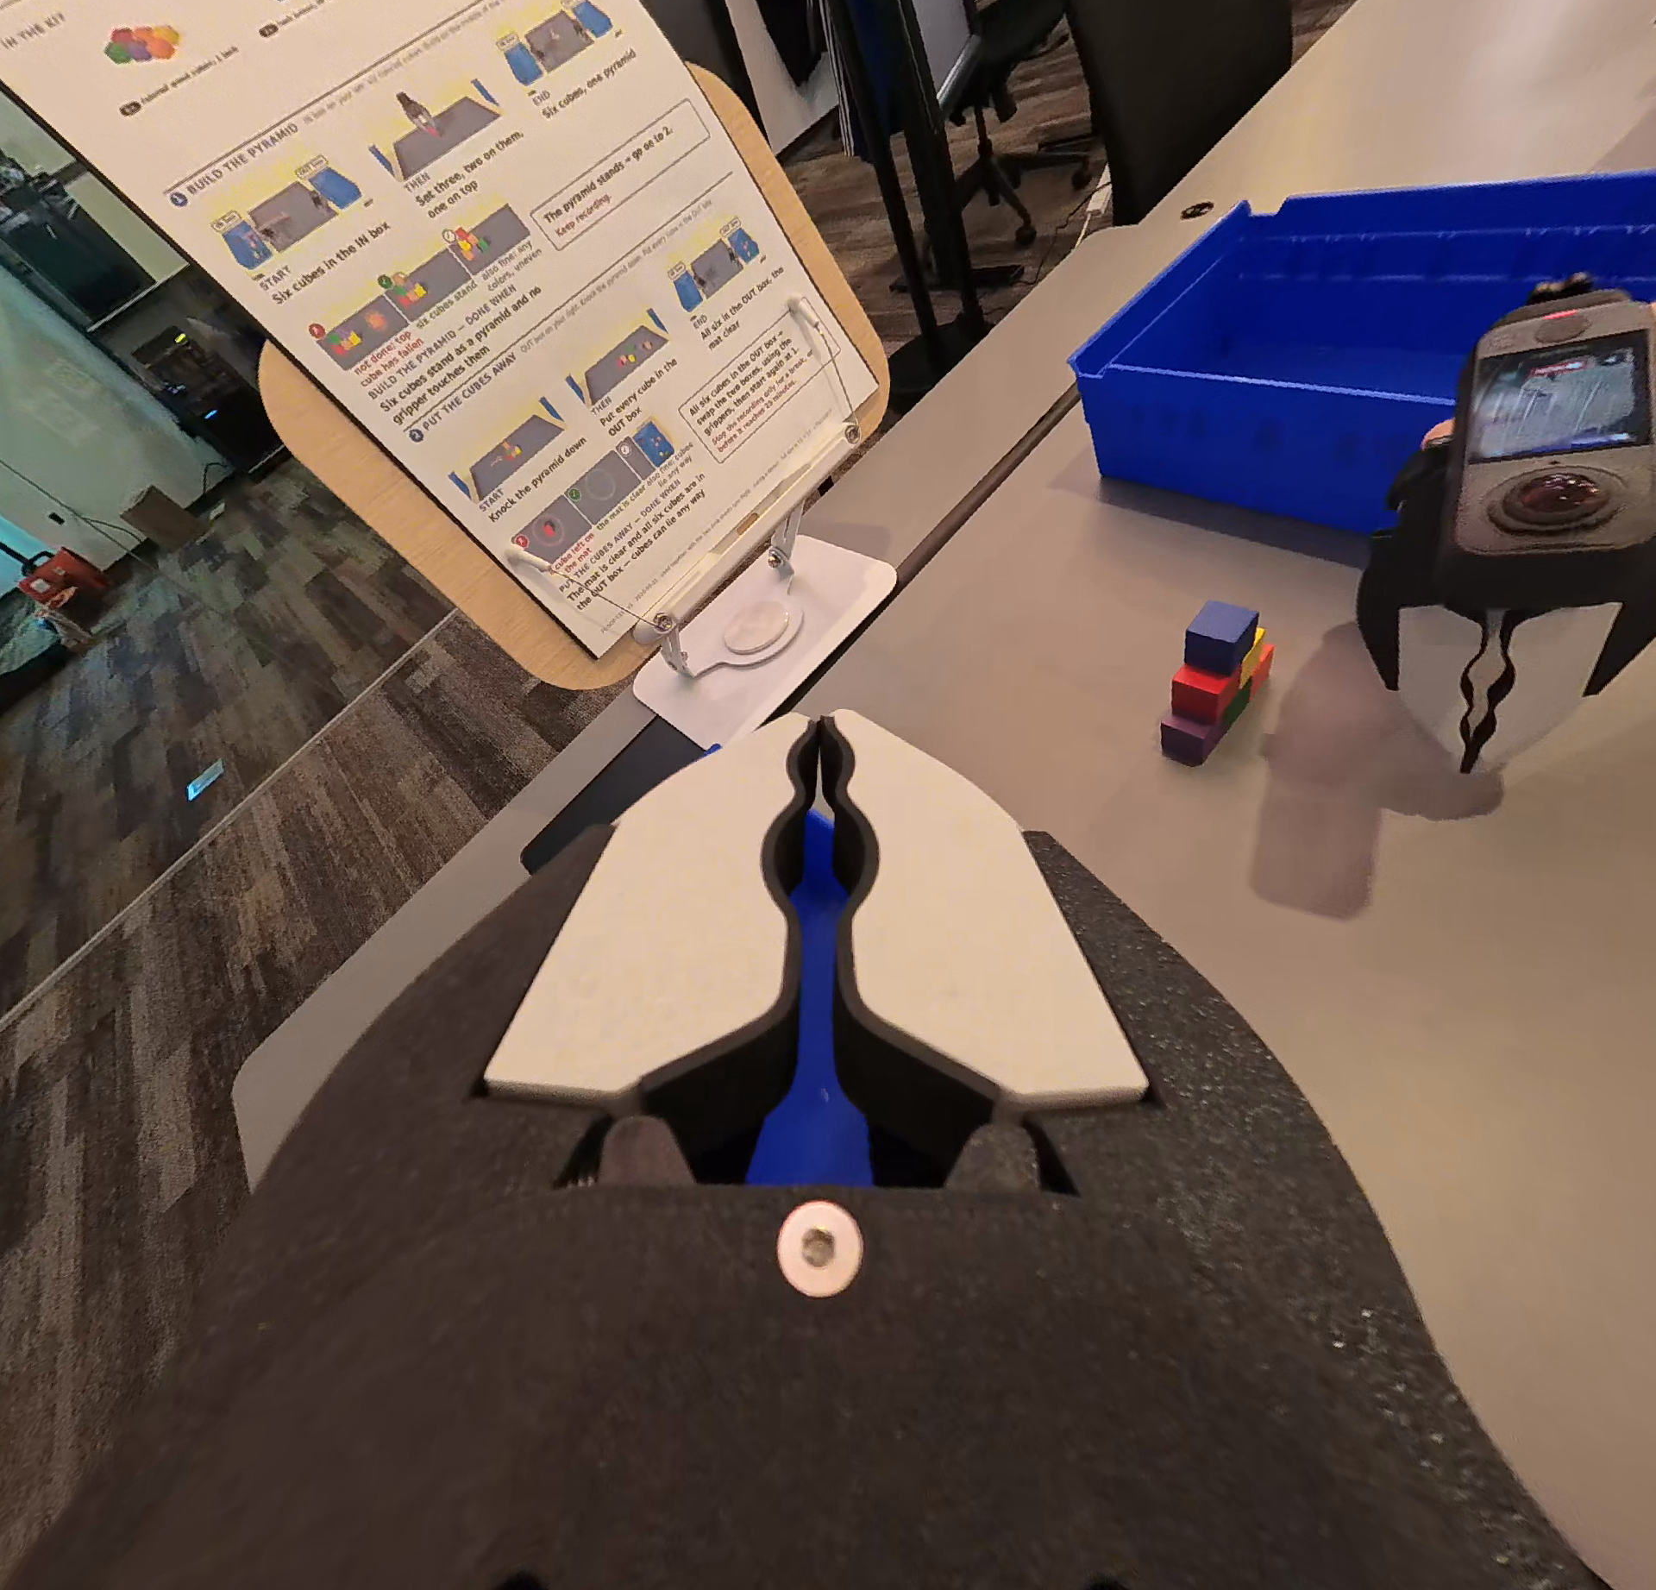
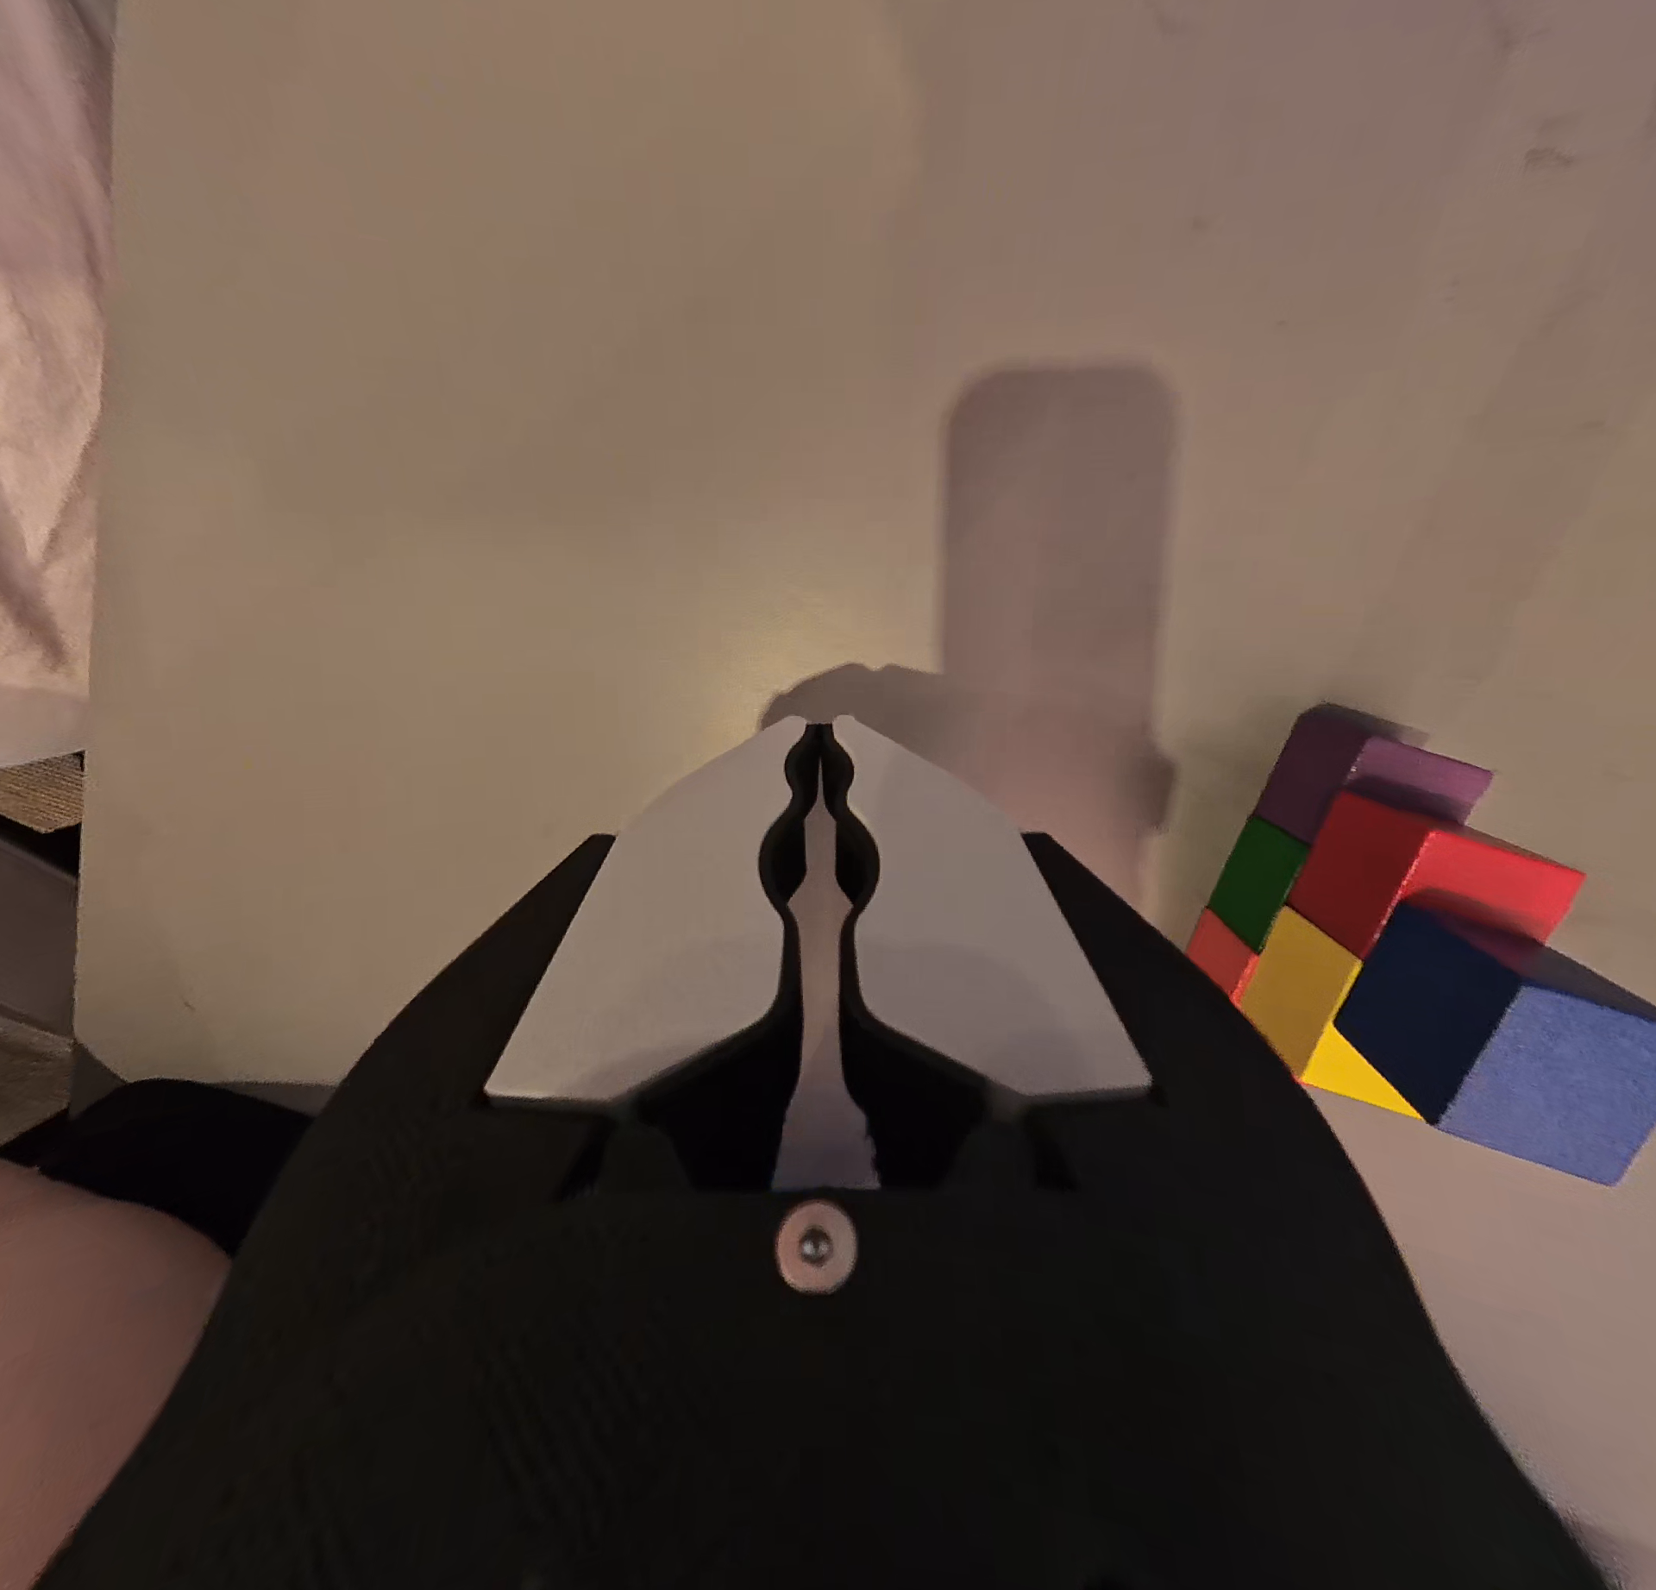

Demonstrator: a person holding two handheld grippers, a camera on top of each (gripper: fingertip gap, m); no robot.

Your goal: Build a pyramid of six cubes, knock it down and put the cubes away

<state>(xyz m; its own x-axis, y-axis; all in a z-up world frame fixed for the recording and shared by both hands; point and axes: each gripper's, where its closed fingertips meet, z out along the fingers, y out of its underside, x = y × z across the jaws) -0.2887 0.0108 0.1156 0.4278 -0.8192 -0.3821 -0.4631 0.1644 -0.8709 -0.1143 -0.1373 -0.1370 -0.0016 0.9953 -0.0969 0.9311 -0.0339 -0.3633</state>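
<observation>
The pyramid [image 1: 1217, 685] stands complete, so knocking it down looks like the step in hand. A sideways sweep low across its rows should topple all six at once; keep it gentle so no cube rolls off the desk [image 1: 1344, 1099] edge. It sits mid-desk, near the blue bin [image 1: 1254, 364] at the far edge. The right gripper [image 2: 820, 727] hovers just beside it, fingers pressed together, holding nothing. The left gripper [image 1: 820, 722], well apart, is likewise closed and empty. Three rows: purple, green, red; red, yellow; blue on top.

left hand-held gripper [image 1: 820, 722] closed and empty, right hand-held gripper [image 2: 820, 724] closed, pointing down
</observation>
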